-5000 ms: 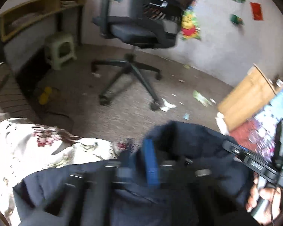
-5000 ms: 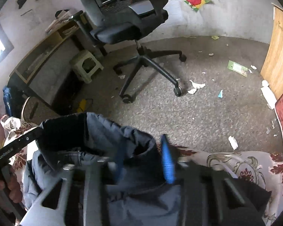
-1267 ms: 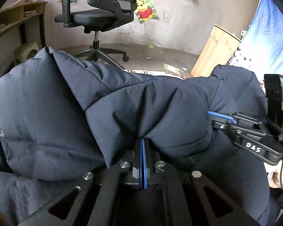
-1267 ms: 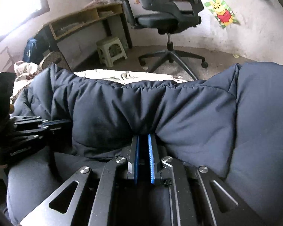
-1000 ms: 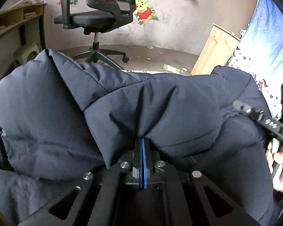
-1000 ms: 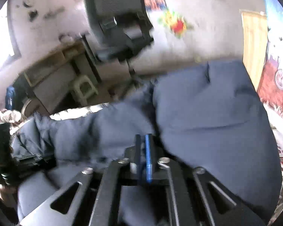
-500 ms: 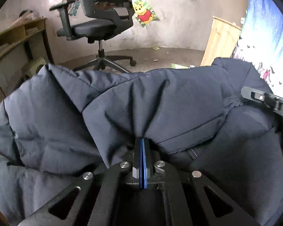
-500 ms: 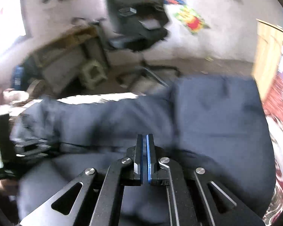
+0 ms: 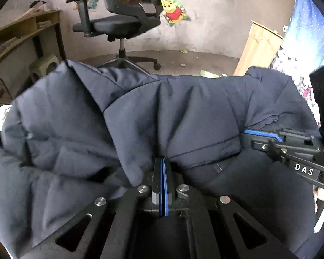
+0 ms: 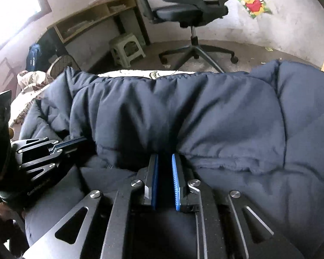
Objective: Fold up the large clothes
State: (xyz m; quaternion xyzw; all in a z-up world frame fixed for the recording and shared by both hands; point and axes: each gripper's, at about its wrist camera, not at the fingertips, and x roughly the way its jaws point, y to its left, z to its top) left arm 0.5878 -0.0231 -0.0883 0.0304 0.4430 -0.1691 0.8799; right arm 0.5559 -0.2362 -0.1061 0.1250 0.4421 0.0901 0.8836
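A dark navy padded jacket lies bunched across the bed and fills both views, its upper layer folded toward me. My left gripper is shut, and the jacket's fold puckers at its tips. It also shows at the left of the right wrist view, left gripper, with its tips under the fabric. My right gripper has its jaws opening. The blue pads stand apart, and the jacket hangs over the tips and dips into the gap. In the left wrist view the right gripper rests against the jacket's hem.
A black office chair stands on the littered floor beyond the bed. A wooden desk and a pale stool are at the left. A wooden cabinet and a blue curtain are at the right. A floral sheet shows behind the jacket.
The right gripper's pads were together half a second ago and now stand apart at the jacket's fold. Its view swung and has steadied. The left gripper stays shut on the jacket.
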